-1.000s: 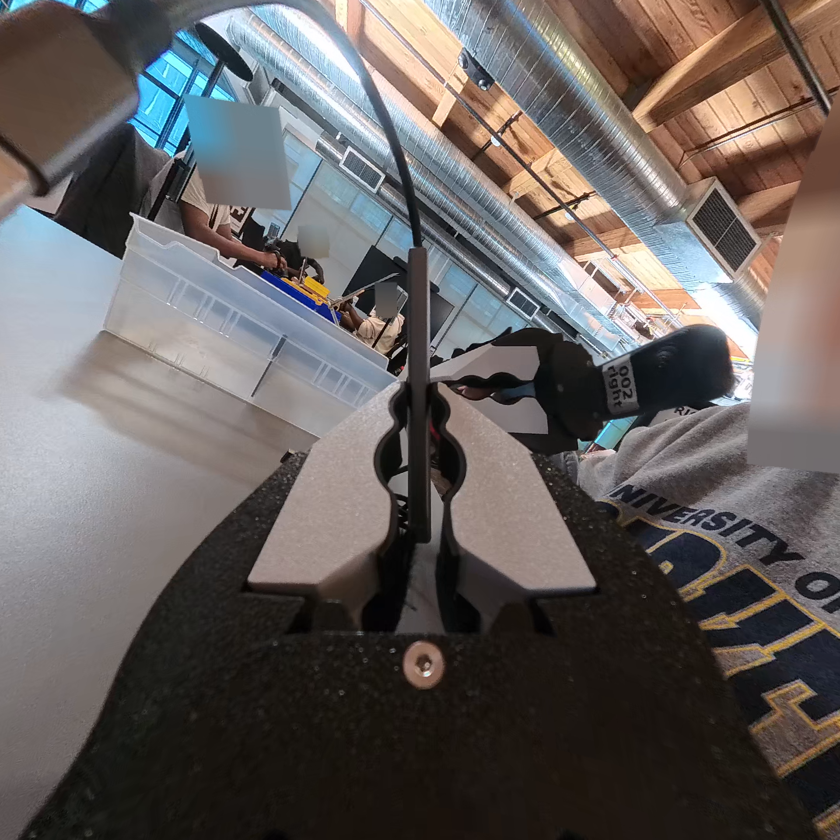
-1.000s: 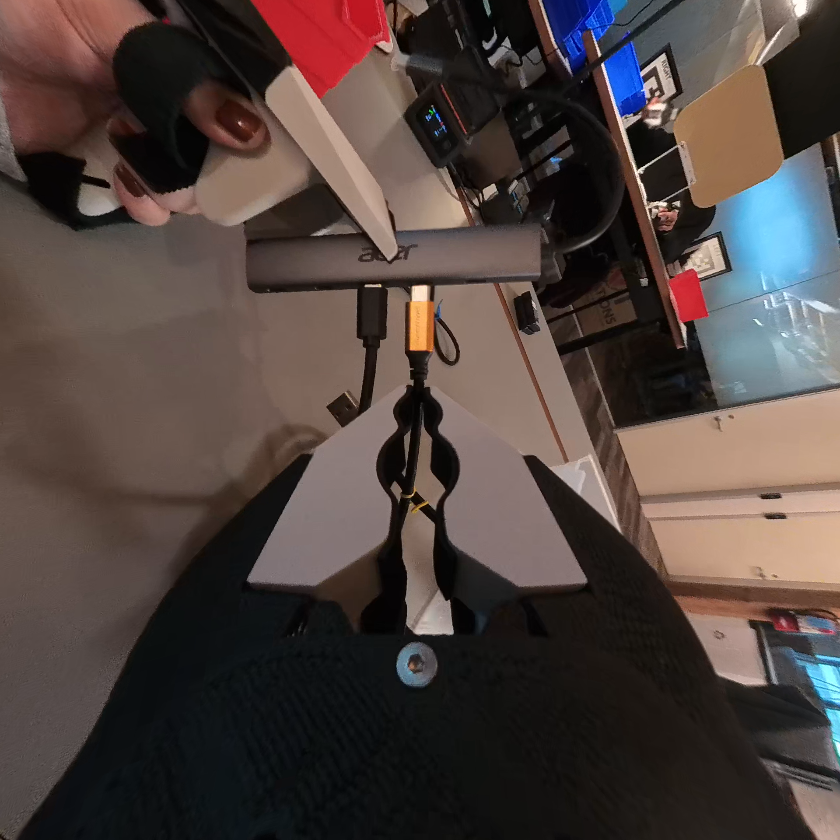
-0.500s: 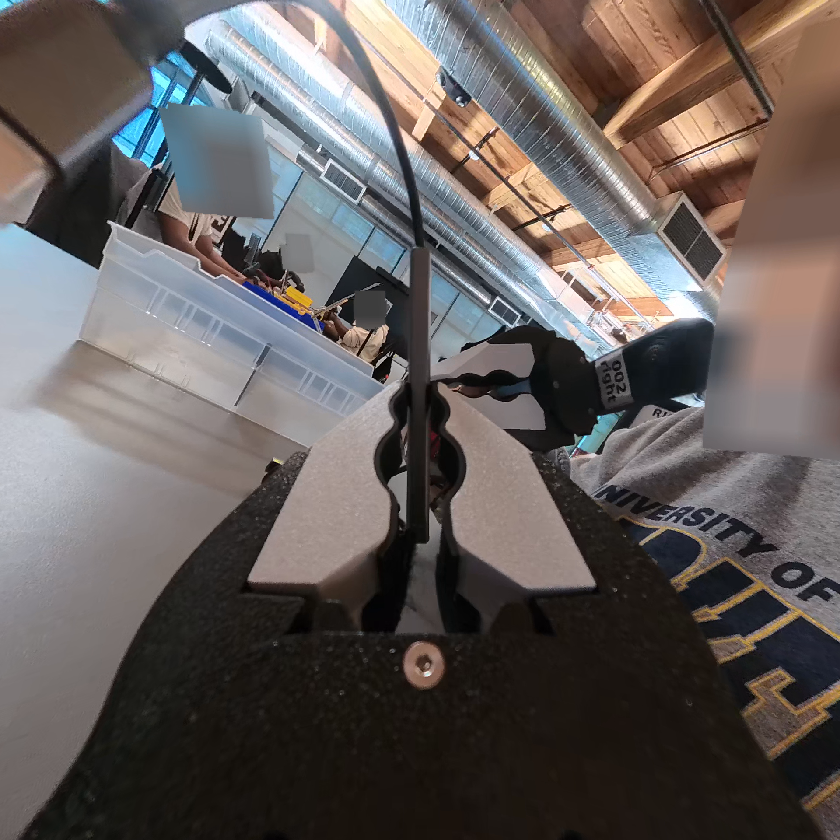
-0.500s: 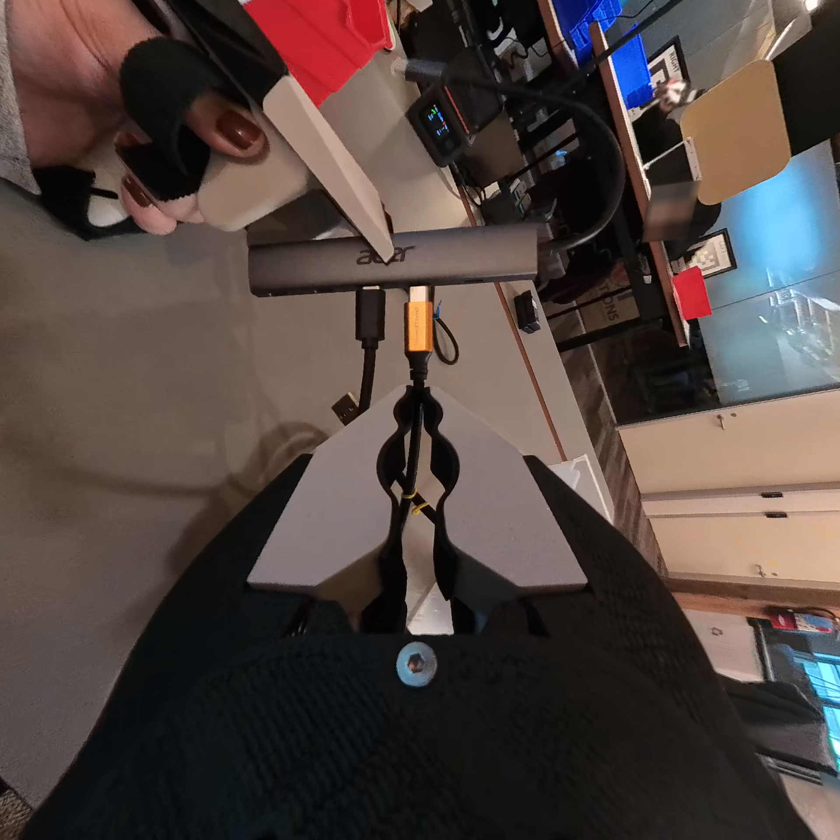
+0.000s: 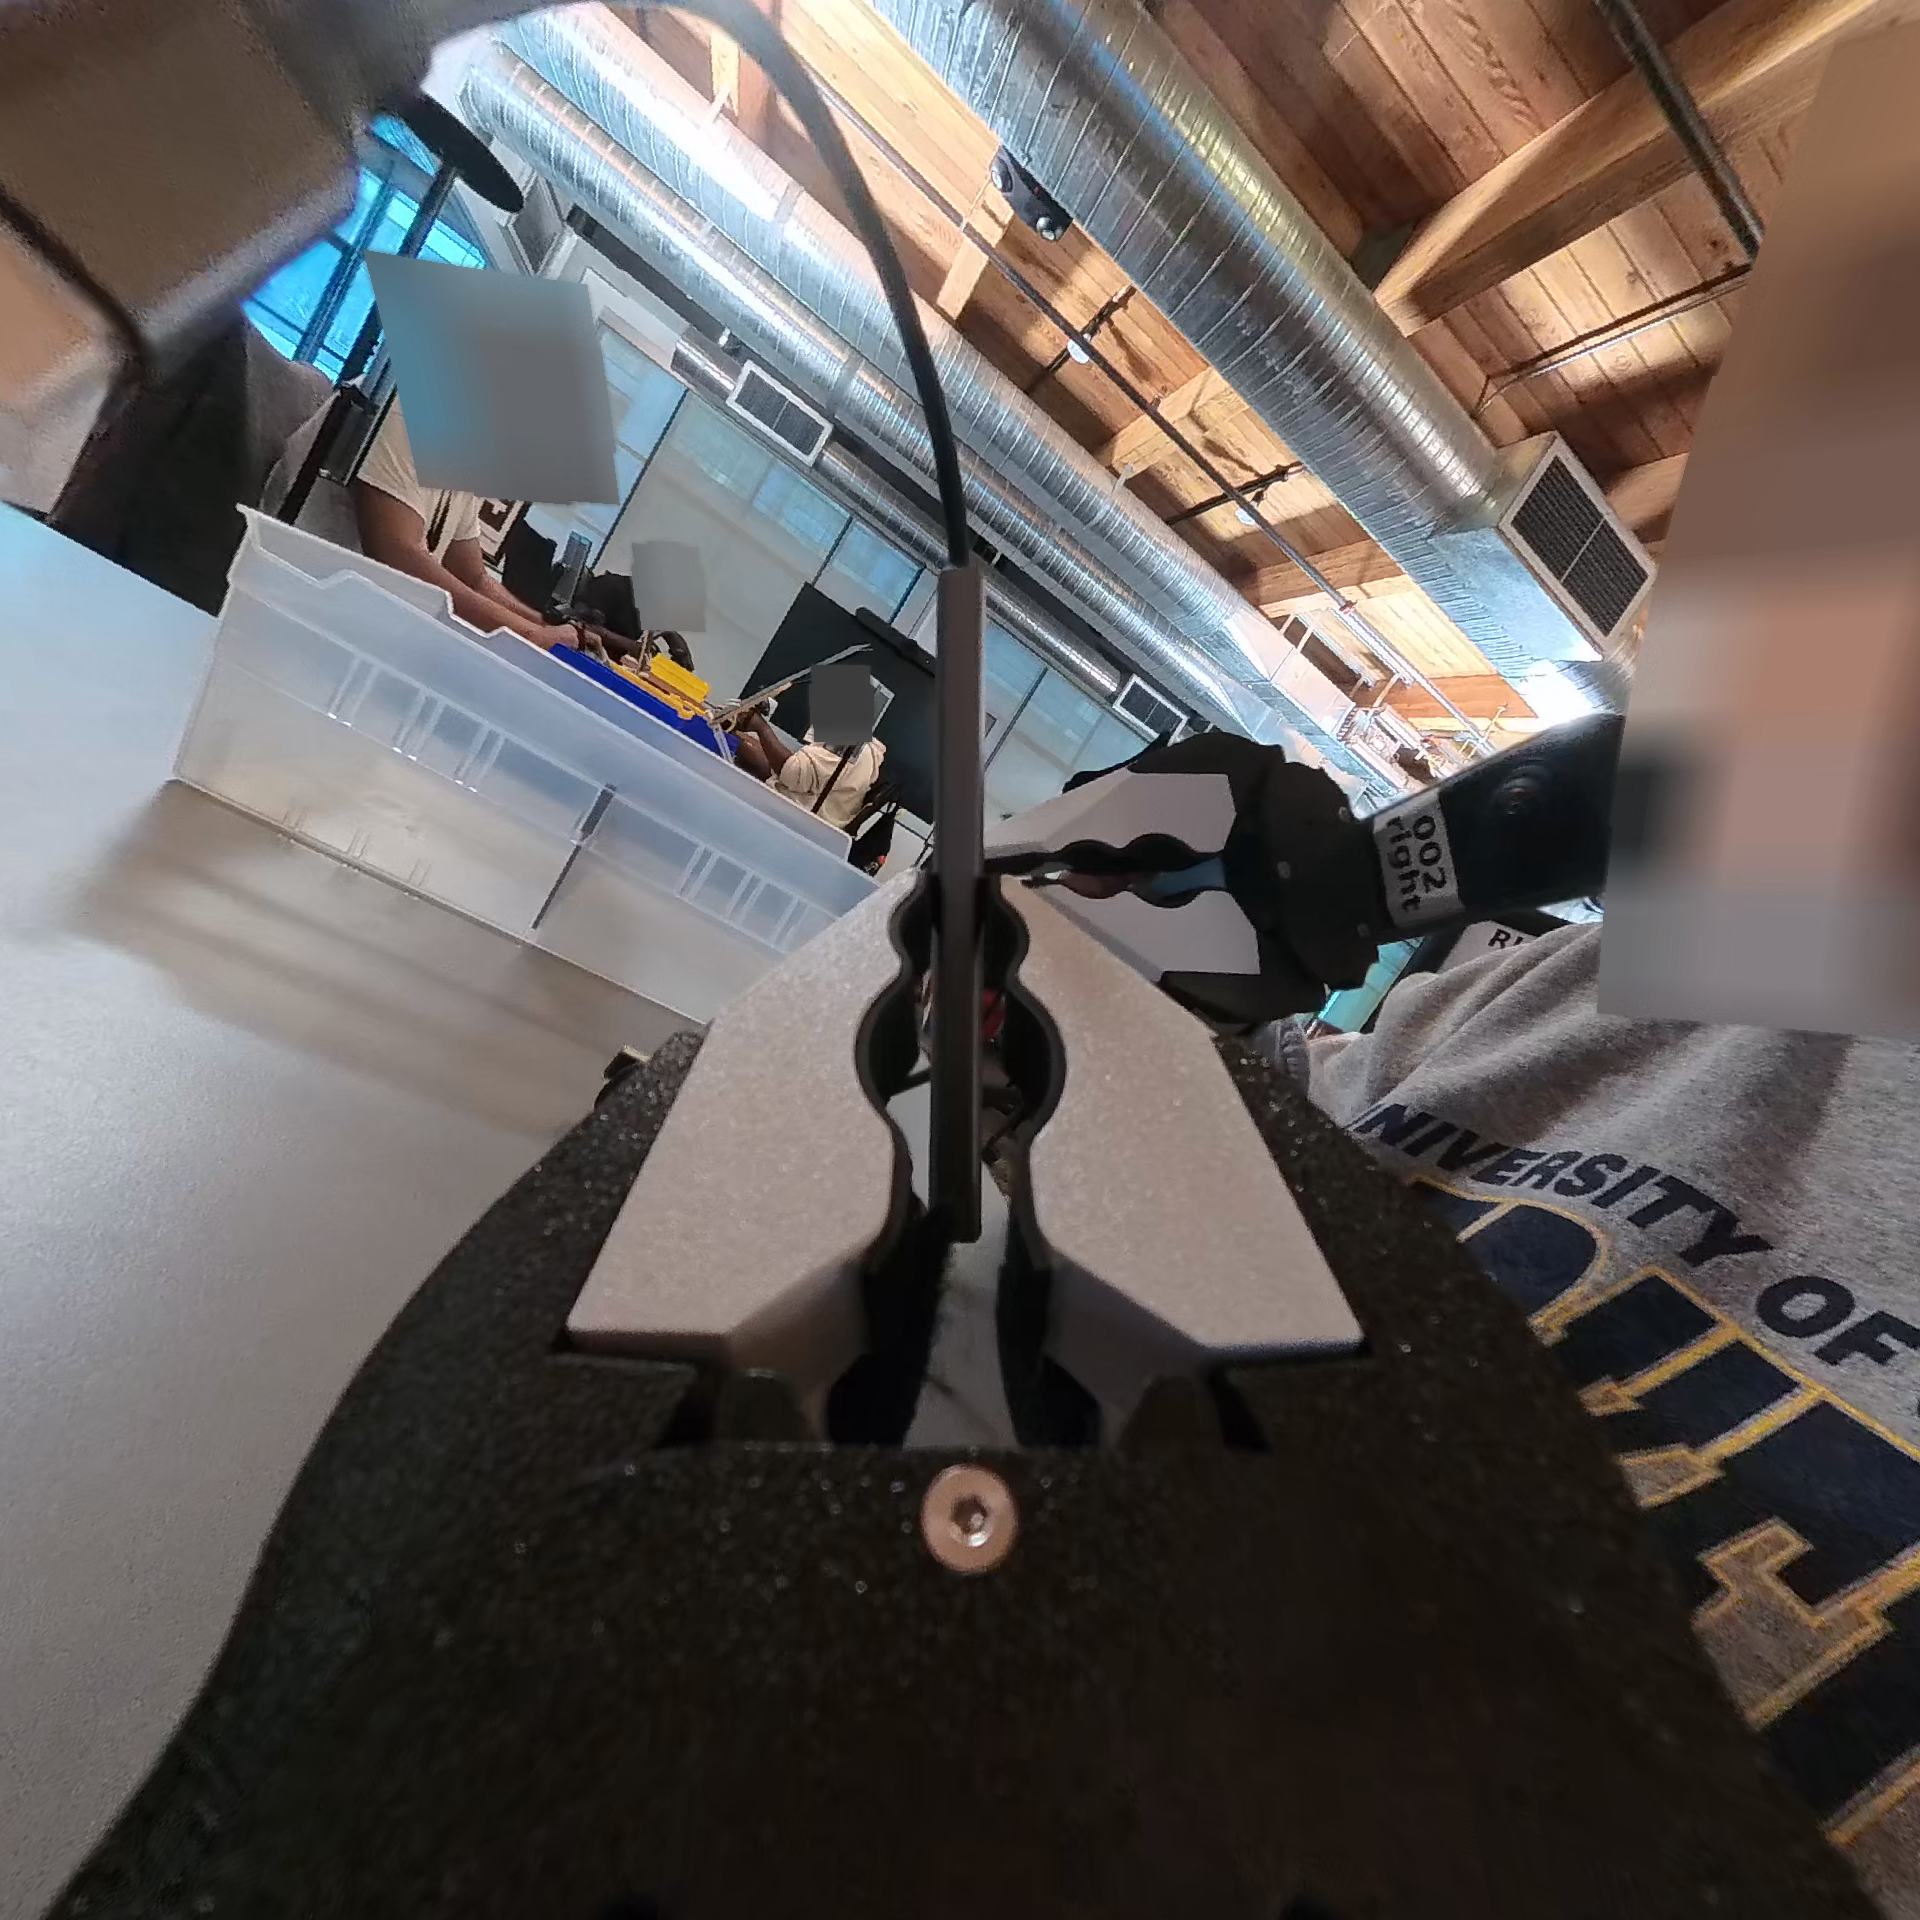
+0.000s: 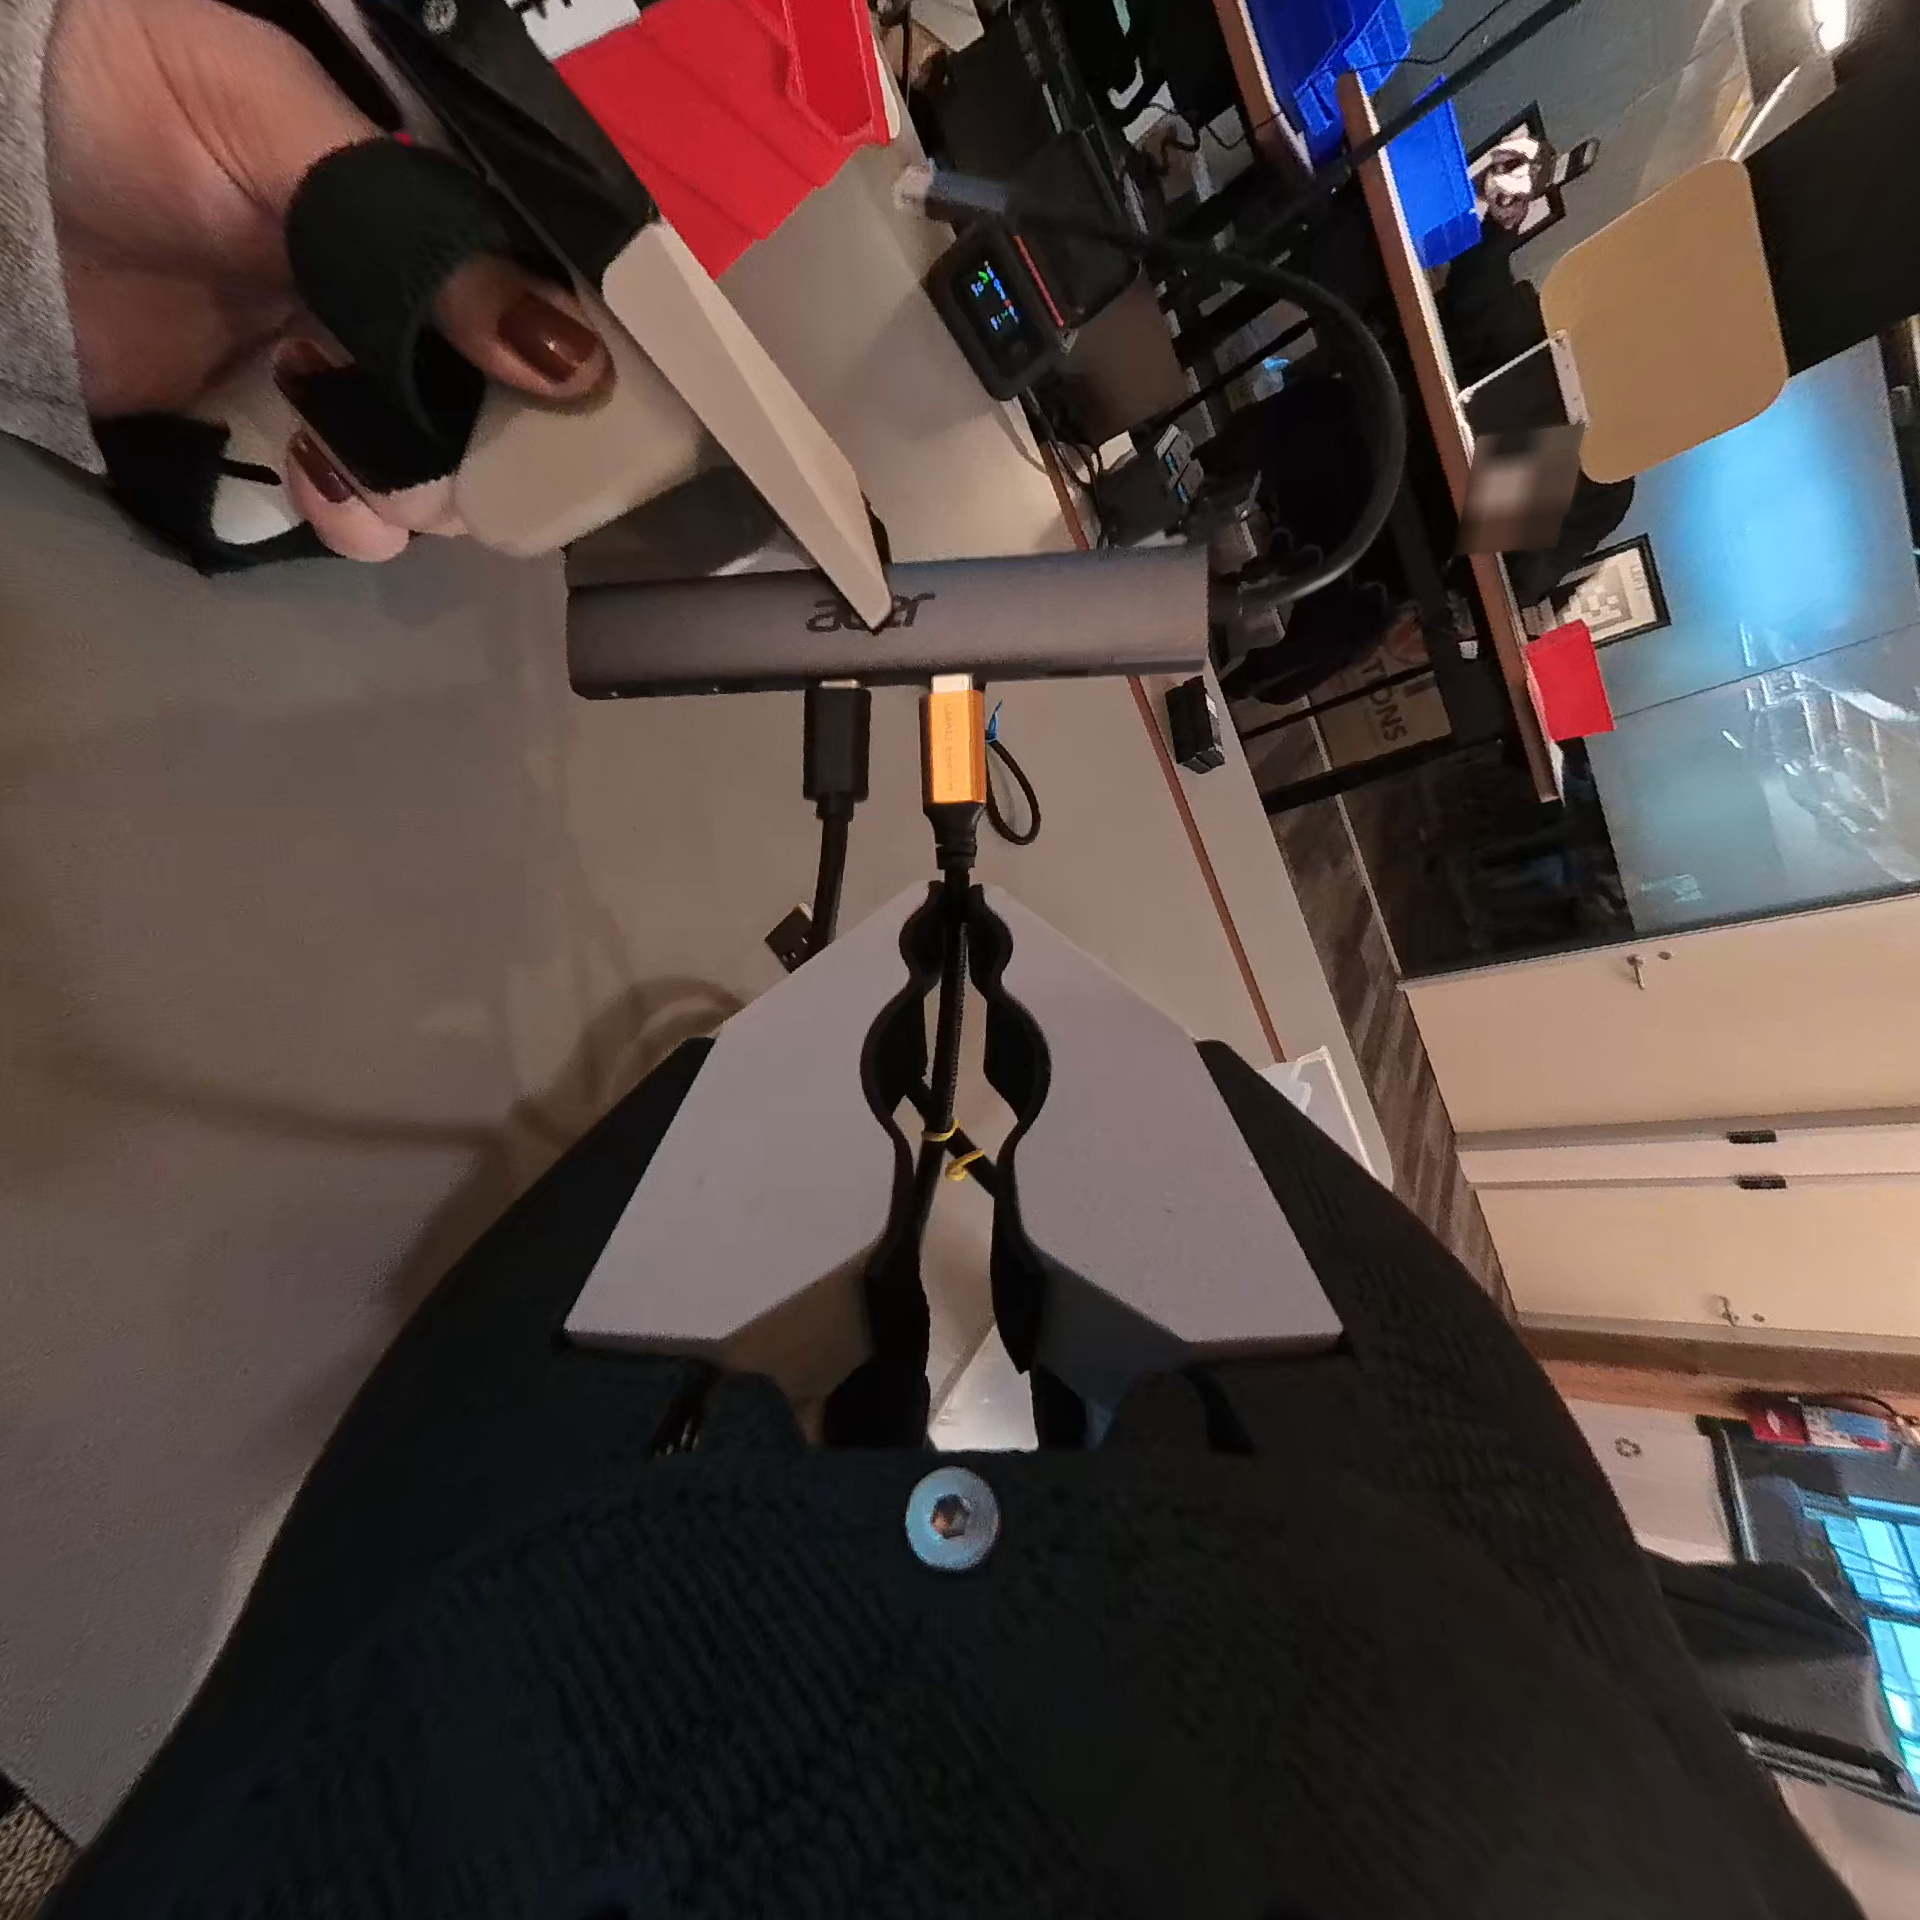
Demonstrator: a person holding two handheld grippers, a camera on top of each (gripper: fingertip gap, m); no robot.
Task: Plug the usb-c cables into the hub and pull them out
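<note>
Two cables meet the grey hub (image 6: 894, 634) on its near long side: a black-plug cable (image 6: 836, 753) sits seated in a port, and just beside it, toward the hub's tethered end, an orange-plug cable (image 6: 954, 750) stands with its silver tip at the port, part of the metal showing between plug and hub. The right gripper (image 6: 954, 904) has its fingers closed on the braided cord of the orange-plug cable directly behind the plug, the cord running back between the scalloped inner faces. The left gripper (image 5: 958, 914) has its fingers clamped on the hub, which appears edge-on as a thin dark bar rising from between them; in the right wrist view one pale finger (image 6: 748, 416) of this gripper lies across the top face of the hub, and a hand (image 6: 260, 291) with a black finger strap holds the gripper body. The hub is held above the grey table (image 6: 312, 831), apart from its surface. The hub's own thick black cable (image 6: 1361, 436) loops away from its far end. A loose metal connector (image 6: 792, 932) lies on the table below the black-plug cable. A clear plastic bin (image 5: 468, 769) stands on the table well beyond the hub. A small device with a lit display (image 6: 997, 312) sits past the hub's far side.
</note>
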